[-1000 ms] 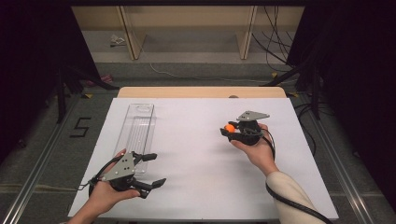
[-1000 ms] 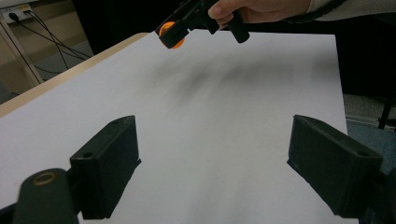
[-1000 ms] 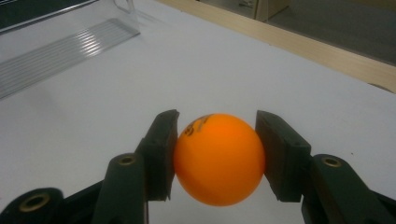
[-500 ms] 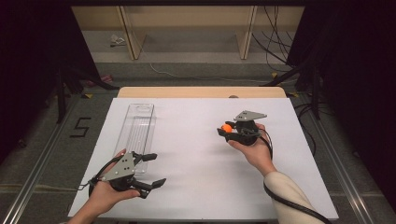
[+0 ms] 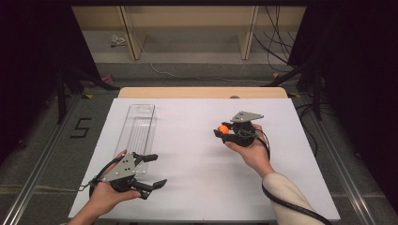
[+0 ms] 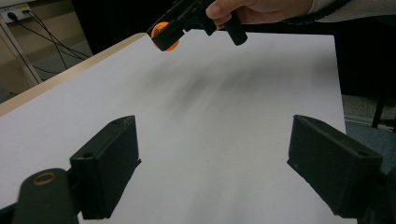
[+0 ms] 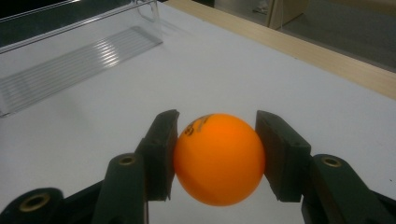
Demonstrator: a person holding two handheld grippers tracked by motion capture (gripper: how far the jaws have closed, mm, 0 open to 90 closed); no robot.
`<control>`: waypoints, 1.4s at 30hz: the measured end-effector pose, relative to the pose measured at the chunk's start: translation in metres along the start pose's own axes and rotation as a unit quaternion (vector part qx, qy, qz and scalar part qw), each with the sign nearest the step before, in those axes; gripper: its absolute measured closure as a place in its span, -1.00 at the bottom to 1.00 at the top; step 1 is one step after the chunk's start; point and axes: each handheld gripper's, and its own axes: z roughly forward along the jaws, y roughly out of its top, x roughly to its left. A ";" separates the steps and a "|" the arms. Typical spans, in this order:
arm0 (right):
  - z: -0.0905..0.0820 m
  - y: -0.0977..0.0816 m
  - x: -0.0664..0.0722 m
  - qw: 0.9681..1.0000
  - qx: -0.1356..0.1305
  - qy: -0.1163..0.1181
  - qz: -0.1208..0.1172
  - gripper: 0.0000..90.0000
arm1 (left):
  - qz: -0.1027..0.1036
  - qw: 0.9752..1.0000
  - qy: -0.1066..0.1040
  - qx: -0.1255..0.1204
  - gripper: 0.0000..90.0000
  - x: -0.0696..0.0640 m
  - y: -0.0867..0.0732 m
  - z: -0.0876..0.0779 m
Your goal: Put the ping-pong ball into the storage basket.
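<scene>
An orange ball (image 7: pixel 218 158) with black print sits pinched between the two black jaws of my right gripper (image 7: pixel 217 154), lifted a little above the white table. In the high view the same ball (image 5: pixel 224 127) shows at the tip of the right gripper (image 5: pixel 223 130), right of the table's centre. From the left gripper view the ball (image 6: pixel 164 36) hangs at the top, held by that far hand. My left gripper (image 5: pixel 154 170) rests near the front left edge, its jaws wide apart with bare table between them (image 6: pixel 210 154).
A long clear plastic tray (image 5: pixel 136 131) with a ribbed floor lies lengthwise on the left half of the white table (image 5: pixel 197 187), just beyond the left gripper. It appears as the clear tray (image 7: pixel 70 56) at upper left. A wooden strip (image 5: pixel 202 92) edges the far side.
The right hand has shifted slightly toward the left with the ball still held. The left gripper has stayed where it was.
</scene>
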 end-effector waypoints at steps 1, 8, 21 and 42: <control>0.000 0.000 0.001 1.000 0.000 0.001 0.000 0.14 | 0.000 1.000 0.000 0.000 -0.65 0.000 0.000 0.000; 0.003 0.003 0.005 1.000 0.000 0.005 -0.004 0.14 | 0.000 1.000 0.000 0.000 -0.65 0.000 0.000 0.000; 0.009 0.006 0.011 1.000 0.000 0.012 -0.006 0.14 | -0.001 1.000 -0.002 0.000 -0.65 0.000 0.000 0.000; 0.016 0.010 0.021 1.000 -0.001 0.023 -0.009 0.14 | 0.000 1.000 -0.002 0.000 -0.65 -0.001 0.000 0.000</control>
